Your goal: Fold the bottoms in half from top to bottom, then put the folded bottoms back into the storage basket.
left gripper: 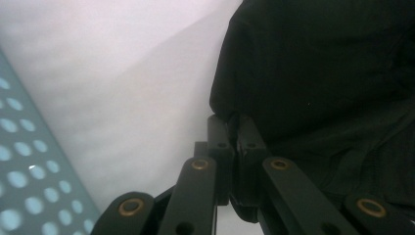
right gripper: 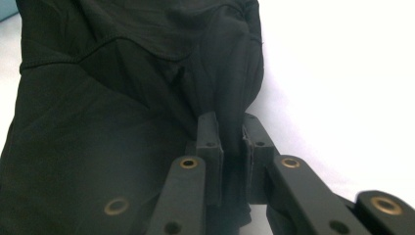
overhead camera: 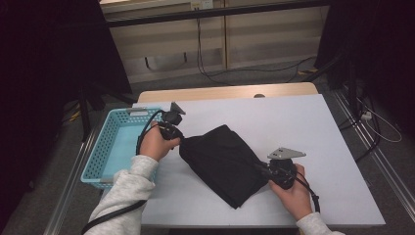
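A folded black garment (overhead camera: 222, 164) lies across the middle of the white table (overhead camera: 293, 122). My left gripper (overhead camera: 182, 141) is shut on the garment's left edge, next to the basket. In the left gripper view the jaws pinch a fold of the black cloth (left gripper: 313, 73) at the left gripper's tips (left gripper: 235, 128), above the table. My right gripper (overhead camera: 260, 168) is shut on the garment's right edge. In the right gripper view a bunched ridge of the black cloth (right gripper: 230, 98) runs up from between the right gripper's tips (right gripper: 230, 128).
A light blue perforated basket (overhead camera: 112, 147) stands at the table's left edge, also seen as the basket wall (left gripper: 24, 161). A wooden table edge (overhead camera: 225, 93) runs behind. Cables lie on the floor to the right and behind.
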`<action>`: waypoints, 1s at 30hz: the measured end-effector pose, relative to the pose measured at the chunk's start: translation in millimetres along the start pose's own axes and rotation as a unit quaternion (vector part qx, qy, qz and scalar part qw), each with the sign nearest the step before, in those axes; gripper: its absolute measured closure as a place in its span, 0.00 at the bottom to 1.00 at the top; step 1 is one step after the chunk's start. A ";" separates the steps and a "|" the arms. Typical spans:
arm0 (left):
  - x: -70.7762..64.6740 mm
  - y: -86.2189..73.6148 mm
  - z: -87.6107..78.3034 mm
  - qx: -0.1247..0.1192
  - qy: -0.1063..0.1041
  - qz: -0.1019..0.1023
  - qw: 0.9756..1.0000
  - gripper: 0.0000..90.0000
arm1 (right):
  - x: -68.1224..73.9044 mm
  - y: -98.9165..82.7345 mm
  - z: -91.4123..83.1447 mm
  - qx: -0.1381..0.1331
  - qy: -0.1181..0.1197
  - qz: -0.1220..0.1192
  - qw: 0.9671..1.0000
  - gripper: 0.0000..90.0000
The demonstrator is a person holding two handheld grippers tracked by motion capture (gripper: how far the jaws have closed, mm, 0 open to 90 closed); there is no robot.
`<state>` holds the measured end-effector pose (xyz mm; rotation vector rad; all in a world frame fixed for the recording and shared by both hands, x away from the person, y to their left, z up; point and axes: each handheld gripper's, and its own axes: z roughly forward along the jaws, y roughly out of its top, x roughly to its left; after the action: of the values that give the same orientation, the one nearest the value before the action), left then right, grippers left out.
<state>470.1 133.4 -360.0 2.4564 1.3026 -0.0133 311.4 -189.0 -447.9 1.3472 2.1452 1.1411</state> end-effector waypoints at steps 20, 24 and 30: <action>8.8 27.2 -44.8 0.008 0.011 0.010 1.000 0.98 | 19.7 15.0 -1.2 -0.032 0.008 0.001 0.999 0.90; 8.0 29.5 -47.2 0.015 0.016 0.016 1.000 0.98 | 23.0 17.1 -2.3 -0.034 0.008 -0.002 0.999 0.90; 8.0 33.8 -57.2 0.015 0.024 0.020 0.999 0.98 | 25.2 21.0 -1.9 -0.043 0.010 0.001 0.999 0.90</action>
<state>492.8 140.6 -297.5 2.5225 1.2807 0.0363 310.2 -163.3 -427.4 1.3057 2.0843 1.2378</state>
